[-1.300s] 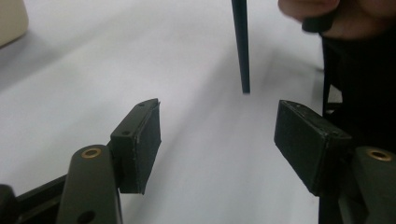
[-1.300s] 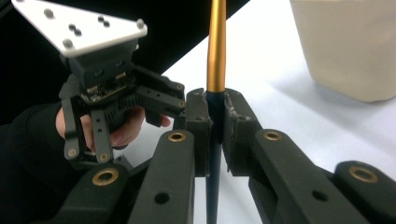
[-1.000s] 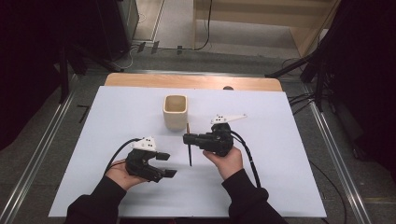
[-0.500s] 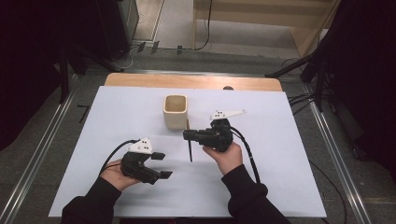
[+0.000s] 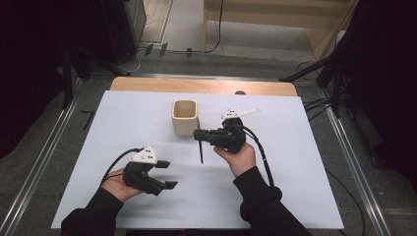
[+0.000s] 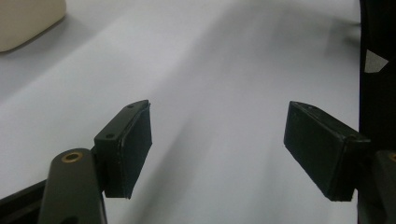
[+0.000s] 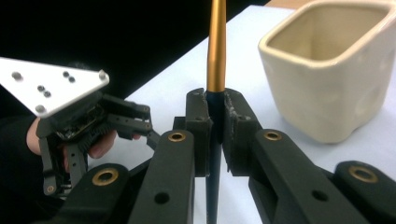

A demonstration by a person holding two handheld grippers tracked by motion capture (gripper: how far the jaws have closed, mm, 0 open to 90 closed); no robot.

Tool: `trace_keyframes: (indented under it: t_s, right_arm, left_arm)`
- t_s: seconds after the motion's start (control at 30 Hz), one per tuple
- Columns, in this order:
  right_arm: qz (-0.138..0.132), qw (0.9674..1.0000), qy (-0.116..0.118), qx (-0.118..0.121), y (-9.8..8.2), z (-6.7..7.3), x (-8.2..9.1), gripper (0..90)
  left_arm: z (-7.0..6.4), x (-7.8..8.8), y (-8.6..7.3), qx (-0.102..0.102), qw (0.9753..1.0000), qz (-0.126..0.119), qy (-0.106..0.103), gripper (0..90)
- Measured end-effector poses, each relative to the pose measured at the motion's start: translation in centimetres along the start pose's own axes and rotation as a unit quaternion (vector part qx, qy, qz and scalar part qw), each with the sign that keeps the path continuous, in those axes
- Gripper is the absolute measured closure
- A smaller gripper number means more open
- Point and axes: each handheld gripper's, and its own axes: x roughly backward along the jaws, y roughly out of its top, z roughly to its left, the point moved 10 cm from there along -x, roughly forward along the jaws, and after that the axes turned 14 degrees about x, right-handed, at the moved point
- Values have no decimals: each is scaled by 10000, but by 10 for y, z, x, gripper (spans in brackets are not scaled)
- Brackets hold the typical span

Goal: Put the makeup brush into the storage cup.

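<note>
The left gripper [image 5: 164,174] rests low at the table's [image 5: 295,196] near edge, its jaws just opened wide and empty. The right gripper [image 5: 197,134] (clamped tight) holds the pen [image 5: 200,152] upright beside the cream cup [image 5: 185,118], likely bound for it.

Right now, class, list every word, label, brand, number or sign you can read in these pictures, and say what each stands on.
None: no readable text anywhere.
The cream cup is plain.
The pen, gold and dark, held in the right gripper, carries no print.
The left gripper and the white table sheet bear no marks.
</note>
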Motion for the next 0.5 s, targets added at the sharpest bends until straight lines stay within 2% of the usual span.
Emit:
trace_keyframes:
  t_s: [0.5]
  right_arm:
    - [-29, 9997, -197, 118, 27, -13, 7, 829]
  left_arm:
    - [5, 5, -4, 37, 10000, 2, 73, 238]
